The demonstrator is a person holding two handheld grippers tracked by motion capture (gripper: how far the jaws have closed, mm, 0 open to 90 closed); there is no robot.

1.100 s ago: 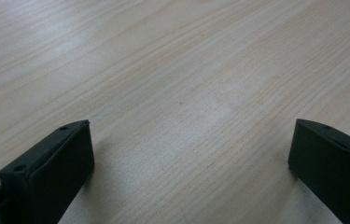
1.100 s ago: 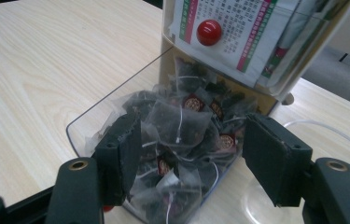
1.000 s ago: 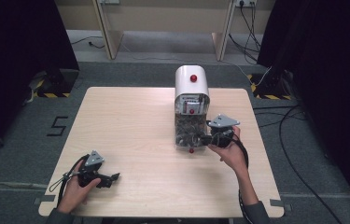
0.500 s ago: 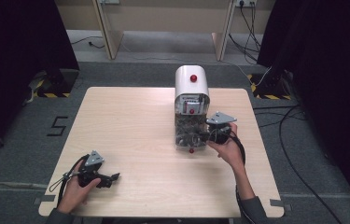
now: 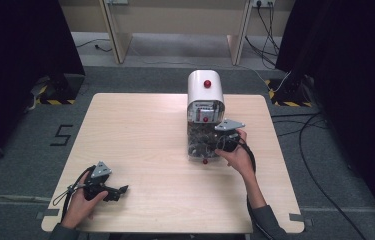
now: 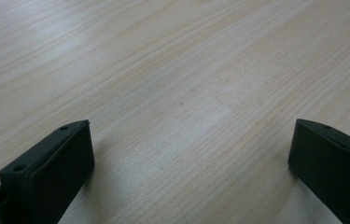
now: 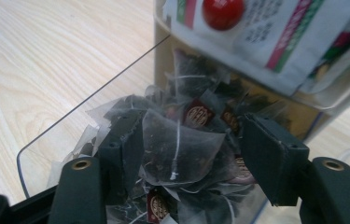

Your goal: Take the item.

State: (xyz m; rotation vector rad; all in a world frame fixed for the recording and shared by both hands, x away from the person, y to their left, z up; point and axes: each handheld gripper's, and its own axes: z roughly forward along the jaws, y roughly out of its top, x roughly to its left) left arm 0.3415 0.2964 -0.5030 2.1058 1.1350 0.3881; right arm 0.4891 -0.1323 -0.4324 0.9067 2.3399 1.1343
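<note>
Down at the near edge of the worktop (image 5: 150, 130), the person's left hand (image 5: 82, 200) holds the left gripper (image 5: 117, 191) low over the pale wood, close to the front left corner. Its own view has the two black jaws set wide apart with bare wood grain between them, nothing held. A cable loops back from it toward the worktop edge.

Over on the right, the right hand (image 5: 237, 157) has the right gripper (image 5: 210, 145) pushed in at the clear drawer (image 7: 60, 140) at the foot of the dispenser (image 5: 205, 95). The grey three-cornered plate sits on top, just beside the dispenser's front face. In the right gripper view the jaws stand either side of a tea bag (image 7: 177, 144), a translucent pyramid with a white string down its middle. The left jaw lies against the mesh and the right jaw is at its far edge, but whether they are pressing it or merely framing it, I cannot tell. More tea bags (image 7: 196, 114) with small dark red tags are heaped around and under it inside the drawer.

Farther back, the dispenser rises white and round-topped near the middle of the worktop's far half, a red knob (image 5: 207, 83) on top and another red button (image 7: 222, 11) on its labelled front, right above the drawer.

Beyond the worktop lies grey floor, with a "5" (image 5: 62, 135) marked at the left, and cables (image 5: 295, 135) trailing at the right.
</note>
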